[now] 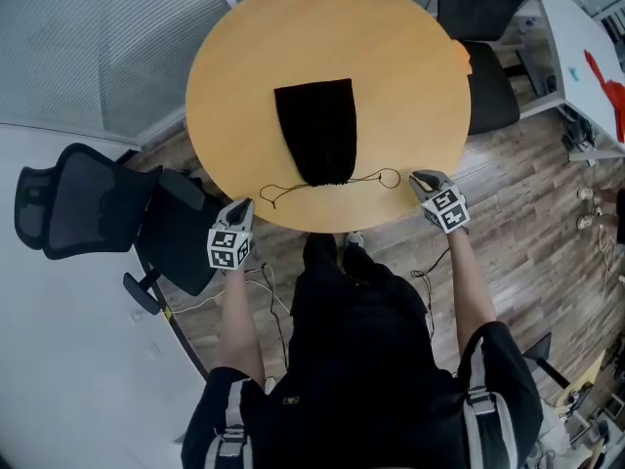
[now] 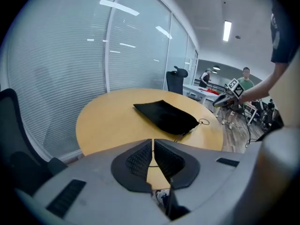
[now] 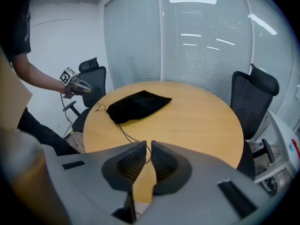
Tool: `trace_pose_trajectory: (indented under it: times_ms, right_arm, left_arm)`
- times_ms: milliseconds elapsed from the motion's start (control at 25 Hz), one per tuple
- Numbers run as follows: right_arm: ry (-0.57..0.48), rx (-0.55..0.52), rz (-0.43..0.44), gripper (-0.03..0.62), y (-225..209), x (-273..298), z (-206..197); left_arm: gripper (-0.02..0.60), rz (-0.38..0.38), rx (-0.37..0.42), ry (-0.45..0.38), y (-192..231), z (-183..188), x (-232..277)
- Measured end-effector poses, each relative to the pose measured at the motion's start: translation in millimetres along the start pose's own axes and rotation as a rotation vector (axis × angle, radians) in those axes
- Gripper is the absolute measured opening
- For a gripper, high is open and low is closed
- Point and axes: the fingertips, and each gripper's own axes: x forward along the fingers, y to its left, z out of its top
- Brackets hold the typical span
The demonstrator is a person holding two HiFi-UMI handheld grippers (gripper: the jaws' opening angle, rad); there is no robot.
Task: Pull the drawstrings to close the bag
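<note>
A flat black drawstring bag (image 1: 314,130) (image 2: 166,116) (image 3: 136,105) lies on the round wooden table (image 1: 391,66), its gathered mouth toward me. A thin cord (image 1: 283,189) trails left from the mouth and another (image 1: 376,177) trails right, ending in a small loop. My left gripper (image 1: 244,205) (image 2: 153,146) sits at the front edge just left of the cord's end, jaws shut; I see nothing held. My right gripper (image 1: 418,177) (image 3: 148,149) is beside the loop, jaws slightly apart. In the right gripper view the cord (image 3: 123,132) runs to that gap, not pinched.
A black office chair (image 1: 78,208) stands left of the table and another (image 1: 488,76) at its far right. A glass wall with blinds (image 1: 98,37) runs behind. A white desk (image 1: 586,57) stands at the right. People stand far off (image 2: 246,74).
</note>
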Motion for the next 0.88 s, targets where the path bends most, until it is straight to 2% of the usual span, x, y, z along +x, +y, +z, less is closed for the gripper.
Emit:
trace_pose_trajectory:
  times_ms: [80, 320, 520, 880]
  right_arm:
    - [-0.056, 0.02, 0.01, 0.064, 3, -13, 10]
    - [-0.244, 0.035, 0.04, 0.058, 27, -51, 55]
    - [-0.387, 0.027, 0.016, 0.058, 40, -87, 88]
    - [-0.423, 0.021, 0.012, 0.058, 49, -110, 80]
  left_arm:
    - [0.017, 0.044, 0.003, -0.039, 0, 13, -17]
    - [0.015, 0.142, 0.02, -0.175, -11, 61, -64]
    - [0.015, 0.127, 0.07, -0.218, -42, 78, -79]
    - [0.015, 0.105, 0.079, -0.238, -72, 75, -91]
